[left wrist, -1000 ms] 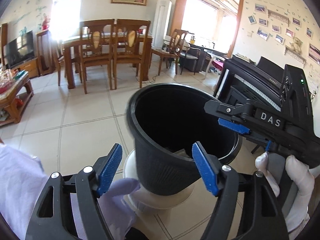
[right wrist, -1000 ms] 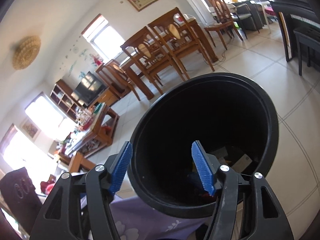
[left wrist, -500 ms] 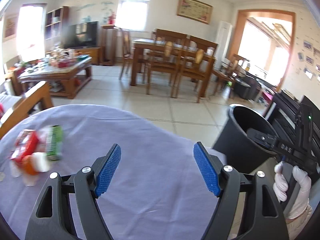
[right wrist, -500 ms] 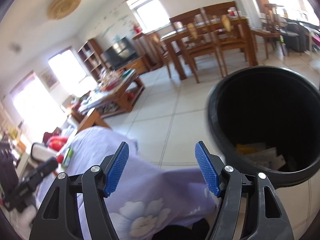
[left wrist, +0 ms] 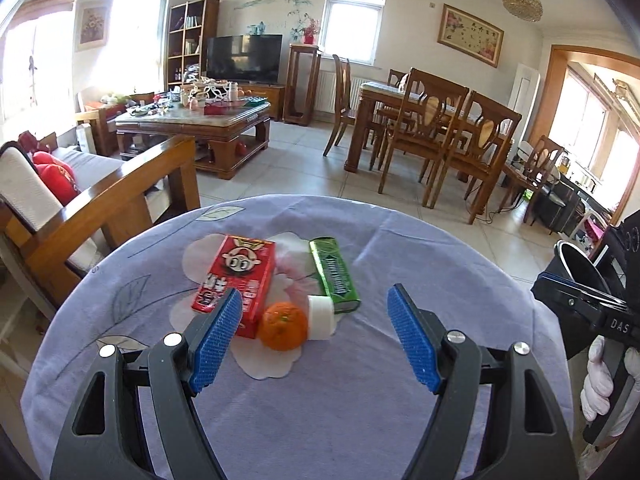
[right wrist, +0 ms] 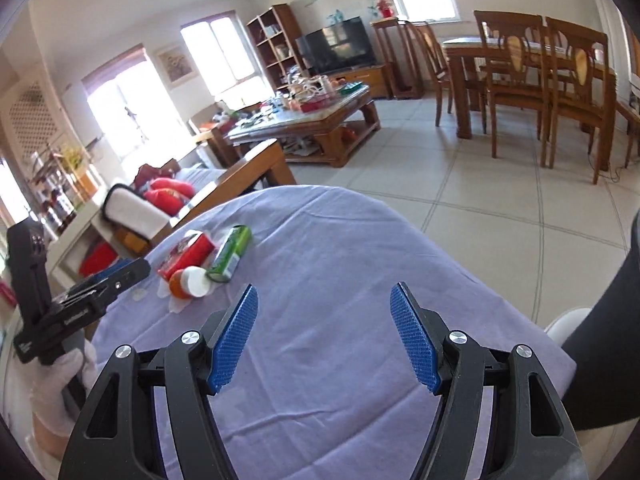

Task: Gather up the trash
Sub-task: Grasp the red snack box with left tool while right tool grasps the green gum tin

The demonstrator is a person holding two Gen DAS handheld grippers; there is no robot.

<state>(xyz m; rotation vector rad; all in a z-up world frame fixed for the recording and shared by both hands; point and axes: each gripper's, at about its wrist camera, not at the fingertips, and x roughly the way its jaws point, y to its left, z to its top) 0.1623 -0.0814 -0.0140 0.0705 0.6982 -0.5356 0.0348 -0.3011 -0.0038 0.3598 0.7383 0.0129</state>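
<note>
Both cameras have swung off the black bin, which filled the views a second ago, and now face the lavender tablecloth (left wrist: 360, 400) with its cluster of trash.

Findings, left to right, all placed against the orange (left wrist: 283, 325):

- Red carton (left wrist: 236, 276): lies flat directly left of and behind the orange, its near corner touching or nearly touching the fruit. Printed with a cartoon face and white characters.
- Left gripper (left wrist: 316, 338): jaws wide apart, nothing between them. Its left blue pad sits just left of the orange, overlapping the carton's near edge in view; whether it touches cannot be told. The orange falls inside the gap, toward the left finger.
- White cap-like piece (left wrist: 321, 316): touching the orange on its right side.
- Green pack (left wrist: 334, 274): lies lengthwise behind and right of the orange, its near end against the white piece.
- Black bin (left wrist: 580, 268): well to the right of the orange, off the table edge, partly hidden by the right gripper's body at the frame margin.
- Right gripper (right wrist: 324, 334): jaws wide apart, empty, over bare cloth well right of the orange (right wrist: 176, 285). From this side the same cluster shows in the upper left: carton (right wrist: 186, 254), green pack (right wrist: 231, 253), white piece (right wrist: 196, 282).

All items rest on a white floral patch printed on the cloth.
</note>
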